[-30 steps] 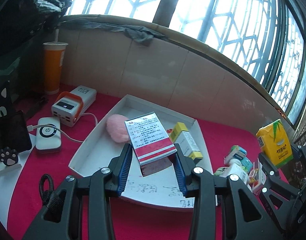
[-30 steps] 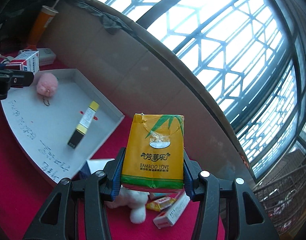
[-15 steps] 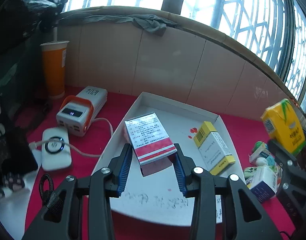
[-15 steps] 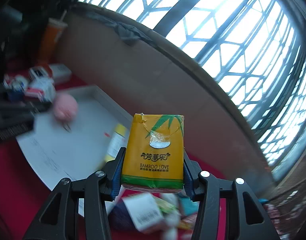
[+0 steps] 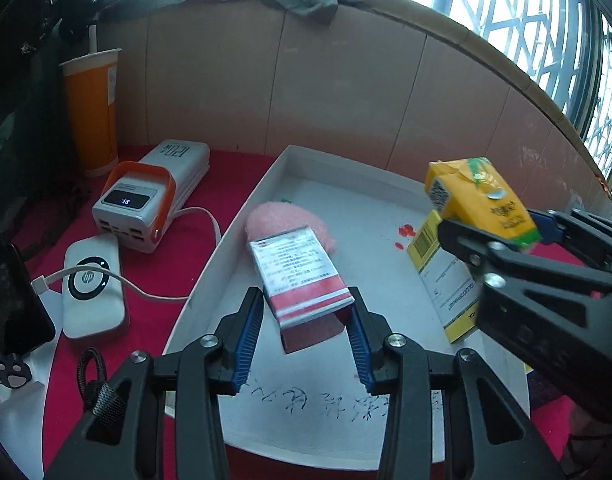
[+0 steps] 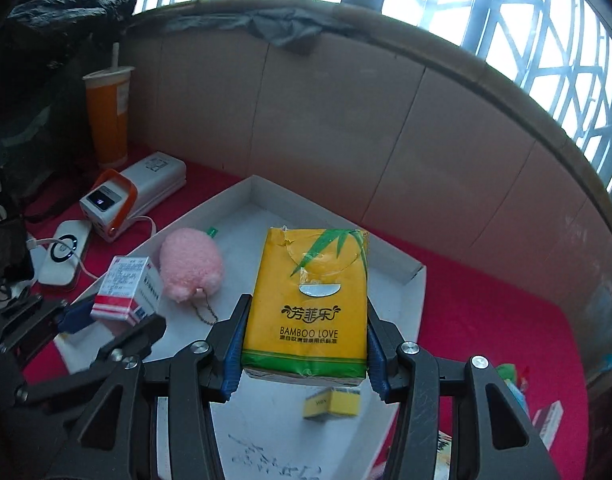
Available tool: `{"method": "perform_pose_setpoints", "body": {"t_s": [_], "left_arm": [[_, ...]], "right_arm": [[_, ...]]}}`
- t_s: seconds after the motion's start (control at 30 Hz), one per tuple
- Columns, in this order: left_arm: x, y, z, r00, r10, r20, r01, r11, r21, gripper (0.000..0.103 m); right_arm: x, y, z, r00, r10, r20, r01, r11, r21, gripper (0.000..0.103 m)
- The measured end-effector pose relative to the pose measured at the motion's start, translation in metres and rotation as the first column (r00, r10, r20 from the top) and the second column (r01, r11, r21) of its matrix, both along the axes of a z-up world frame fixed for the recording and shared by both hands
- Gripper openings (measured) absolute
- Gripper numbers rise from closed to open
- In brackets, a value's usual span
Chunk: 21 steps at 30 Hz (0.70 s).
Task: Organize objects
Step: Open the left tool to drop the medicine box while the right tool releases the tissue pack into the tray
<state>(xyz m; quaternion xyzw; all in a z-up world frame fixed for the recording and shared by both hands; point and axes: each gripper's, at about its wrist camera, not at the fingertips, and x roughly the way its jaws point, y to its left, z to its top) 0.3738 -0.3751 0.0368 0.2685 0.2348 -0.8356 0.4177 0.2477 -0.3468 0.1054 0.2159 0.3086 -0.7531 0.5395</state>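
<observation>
Left wrist view: the left gripper [image 5: 304, 330] has its jaws clamped on a red-and-white box [image 5: 302, 280] above the white tray [image 5: 274, 168]; lower it flat beside the pink plush toy [image 5: 282, 218].

Right wrist view: the right gripper [image 6: 304, 344] pinches a yellow tissue pack [image 6: 307, 300] over the tray's middle; set it clear of the small yellow box [image 6: 331, 402].

Yellow tissue pack [image 6: 306, 304]: "BAMBOO LOVE" printed in black under Chinese brand characters; finer line below unreadable.
White wireless charger pad [image 5: 93, 280]: "hp" logo in ring.
Grey power bank [image 5: 154, 196]: "120" marking on top, seen inverted.
Red-and-white medicine box [image 5: 302, 276]: dense small print, unreadable.
White tray [image 5: 242, 216]: handwritten characters on floor, unreadable.
</observation>
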Motion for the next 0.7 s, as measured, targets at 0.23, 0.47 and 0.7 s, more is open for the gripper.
{"method": "perform_pose_setpoints", "body": {"t_s": [0.23, 0.47, 0.7], "left_arm": [[0.004, 0.005, 0.009, 0.999, 0.016, -0.043, -0.017, 0.999, -0.034, 0.076], [0.009, 0.012, 0.025, 0.996, 0.058, -0.066, -0.064, 0.994, -0.085, 0.093], [0.009, 0.027, 0.045, 0.994, 0.082, -0.074, -0.091, 0.987, -0.131, 0.093]], "right_arm": [[-0.006, -0.001, 0.000, 0.999, -0.008, 0.033, 0.008, 1.000, -0.004, 0.061], [-0.010, 0.028, 0.030, 0.999, -0.037, 0.021, 0.039, 0.993, -0.111, 0.080], [-0.021, 0.071, 0.062, 0.996, -0.082, 0.022, 0.085, 0.969, -0.232, 0.097]]}}
